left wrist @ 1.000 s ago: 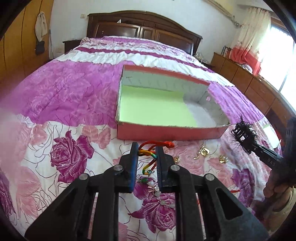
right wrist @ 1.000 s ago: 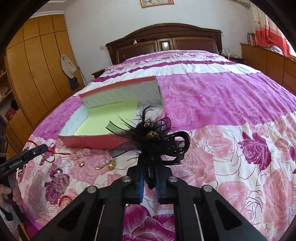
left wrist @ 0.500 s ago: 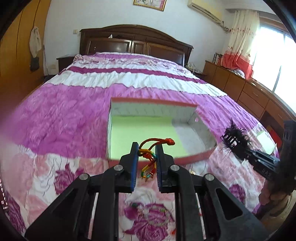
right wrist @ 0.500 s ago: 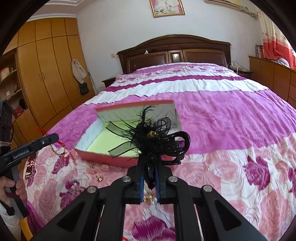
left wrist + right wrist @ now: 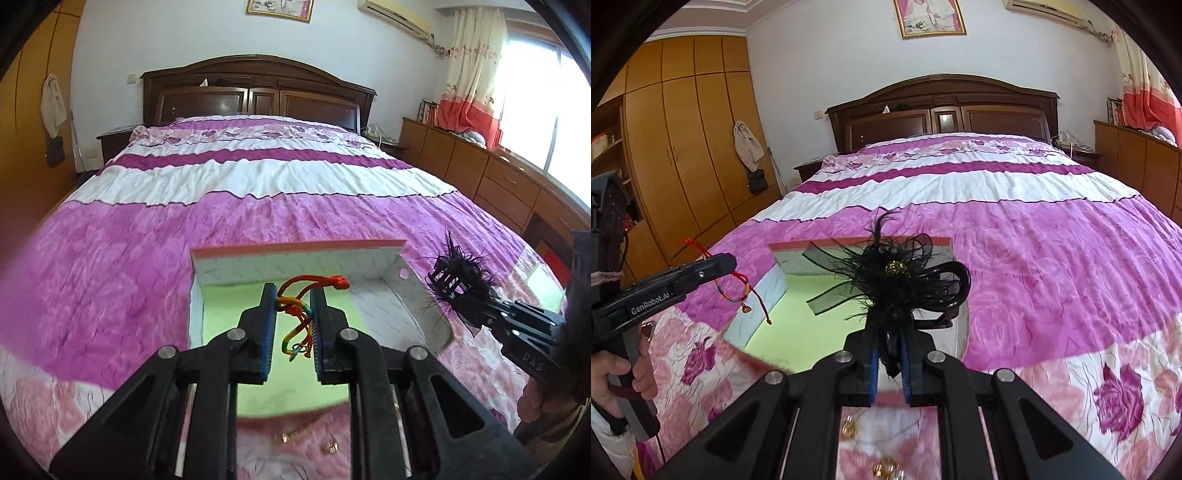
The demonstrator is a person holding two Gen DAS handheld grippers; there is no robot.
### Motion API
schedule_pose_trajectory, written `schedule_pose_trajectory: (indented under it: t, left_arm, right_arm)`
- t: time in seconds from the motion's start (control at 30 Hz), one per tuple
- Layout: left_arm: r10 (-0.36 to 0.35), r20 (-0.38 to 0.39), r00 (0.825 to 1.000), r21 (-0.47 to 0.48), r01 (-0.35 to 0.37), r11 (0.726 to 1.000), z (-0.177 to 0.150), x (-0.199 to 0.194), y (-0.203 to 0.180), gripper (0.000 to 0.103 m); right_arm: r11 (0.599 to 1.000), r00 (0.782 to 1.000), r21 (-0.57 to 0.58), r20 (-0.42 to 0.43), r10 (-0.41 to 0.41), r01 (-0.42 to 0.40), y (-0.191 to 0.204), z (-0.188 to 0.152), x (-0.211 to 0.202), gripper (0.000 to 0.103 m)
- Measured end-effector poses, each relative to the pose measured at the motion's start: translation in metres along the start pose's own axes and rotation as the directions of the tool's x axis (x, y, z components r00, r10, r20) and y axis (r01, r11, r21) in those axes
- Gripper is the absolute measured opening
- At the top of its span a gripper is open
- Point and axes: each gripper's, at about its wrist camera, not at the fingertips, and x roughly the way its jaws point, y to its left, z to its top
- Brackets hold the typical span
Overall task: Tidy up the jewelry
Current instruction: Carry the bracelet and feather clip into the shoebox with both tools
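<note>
My left gripper (image 5: 293, 293) is shut on a red and multicoloured cord bracelet (image 5: 299, 302) and holds it above the open box (image 5: 295, 264), which has a pink rim, white walls and a green floor. The bracelet also shows in the right wrist view (image 5: 738, 291), hanging from the left gripper (image 5: 720, 264). My right gripper (image 5: 888, 338) is shut on a black feathered hair clip (image 5: 905, 280) with a gold bead, held over the box (image 5: 775, 284). That clip shows in the left wrist view (image 5: 458, 277) at the box's right side.
The box lies on a bed with a pink and purple floral quilt (image 5: 110, 277). Small gold jewelry pieces (image 5: 328, 446) lie on the quilt in front of the box, also in the right wrist view (image 5: 886, 469). A wooden headboard, wardrobe and drawers stand around.
Both grippers have risen and moved forward with their items, from above the quilt in front of the box to over the box's interior.
</note>
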Motion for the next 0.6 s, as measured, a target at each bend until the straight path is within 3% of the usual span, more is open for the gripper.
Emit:
schedule_pose_trajectory:
  t: [0.3, 0.6]
  left_arm:
    - [0.009, -0.034, 0.999, 0.020, -0.008, 1.000, 0.012, 0.039, 0.001, 0.010]
    - [0.047, -0.144, 0.989, -0.020, -0.051, 0.999, -0.001, 0.082, 0.015, 0.010]
  right_arm:
    - [0.999, 0.998, -0.028, -0.036, -0.044, 0.043, 0.004, 0.011, 0.044, 0.011]
    - [0.995, 0.986, -0.039, -0.140, -0.093, 0.089, 0.005, 0.009, 0.091, 0.011]
